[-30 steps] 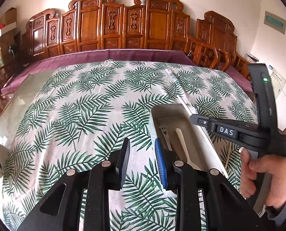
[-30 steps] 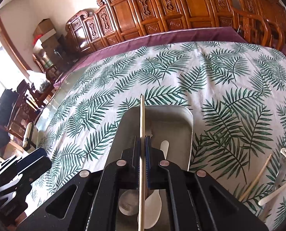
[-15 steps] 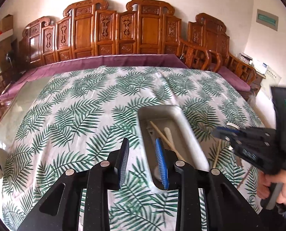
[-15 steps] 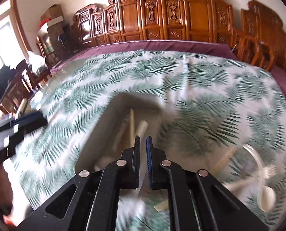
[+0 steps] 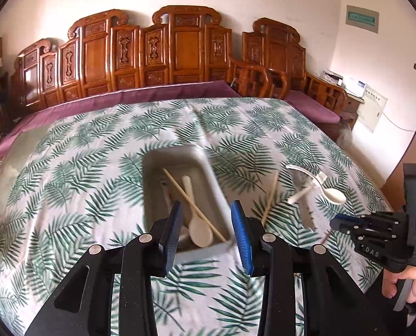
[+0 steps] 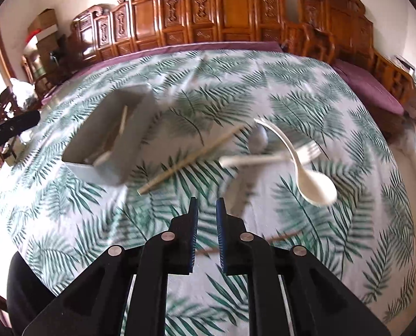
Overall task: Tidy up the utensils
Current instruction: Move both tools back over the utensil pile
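A grey tray sits mid-table and holds a chopstick and a white spoon; it also shows in the right wrist view. My left gripper is open and empty, hovering over the tray's near end. My right gripper is open a small way and empty, above the cloth near the front edge; it shows in the left wrist view. Loose on the cloth lie a chopstick, a white spoon, a fork and another white utensil.
A palm-leaf cloth covers the table. Carved wooden chairs line the far side. A thin brown stick lies on the cloth just right of my right gripper. The table's right edge is near the loose utensils.
My right gripper let the chopstick go into the tray, opened a little and swung right and back toward the loose utensils. My left gripper drew back and opened wider.
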Action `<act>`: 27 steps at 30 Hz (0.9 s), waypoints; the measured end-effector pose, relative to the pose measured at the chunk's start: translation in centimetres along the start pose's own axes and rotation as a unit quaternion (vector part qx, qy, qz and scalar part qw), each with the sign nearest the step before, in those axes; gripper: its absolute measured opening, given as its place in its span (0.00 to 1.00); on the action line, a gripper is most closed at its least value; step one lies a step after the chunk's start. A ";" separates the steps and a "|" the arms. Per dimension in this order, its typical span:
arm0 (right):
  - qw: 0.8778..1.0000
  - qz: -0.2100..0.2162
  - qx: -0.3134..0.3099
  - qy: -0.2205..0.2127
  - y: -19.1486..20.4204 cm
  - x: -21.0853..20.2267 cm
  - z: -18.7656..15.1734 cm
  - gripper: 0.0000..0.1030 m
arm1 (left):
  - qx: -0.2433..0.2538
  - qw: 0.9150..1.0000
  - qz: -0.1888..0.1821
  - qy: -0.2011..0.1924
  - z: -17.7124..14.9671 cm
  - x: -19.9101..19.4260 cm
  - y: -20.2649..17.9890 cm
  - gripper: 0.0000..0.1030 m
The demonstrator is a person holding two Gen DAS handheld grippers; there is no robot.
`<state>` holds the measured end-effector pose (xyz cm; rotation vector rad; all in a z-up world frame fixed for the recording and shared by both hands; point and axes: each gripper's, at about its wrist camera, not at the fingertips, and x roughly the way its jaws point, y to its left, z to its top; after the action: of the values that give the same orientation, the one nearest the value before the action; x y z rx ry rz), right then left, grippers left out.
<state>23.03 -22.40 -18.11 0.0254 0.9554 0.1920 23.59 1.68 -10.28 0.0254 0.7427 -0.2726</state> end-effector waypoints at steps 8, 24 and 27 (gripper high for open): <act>0.999 -0.005 0.035 0.020 -1.3 1.3 -3.1 0.33 | 0.000 1.000 -0.004 0.003 -2.4 0.5 -2.3 0.56; 0.991 -0.012 0.122 0.050 -2.5 5.0 -2.5 0.39 | -0.014 0.999 -0.026 0.028 -5.3 1.9 -3.5 0.58; 0.992 -0.033 0.112 0.053 -2.1 5.4 -2.2 0.39 | -0.014 0.999 -0.030 0.034 -5.7 2.3 -3.8 0.58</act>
<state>24.54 -23.62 -23.97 0.1921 1.0786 0.0234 20.47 -1.85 -15.70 -0.0146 0.8148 -0.3195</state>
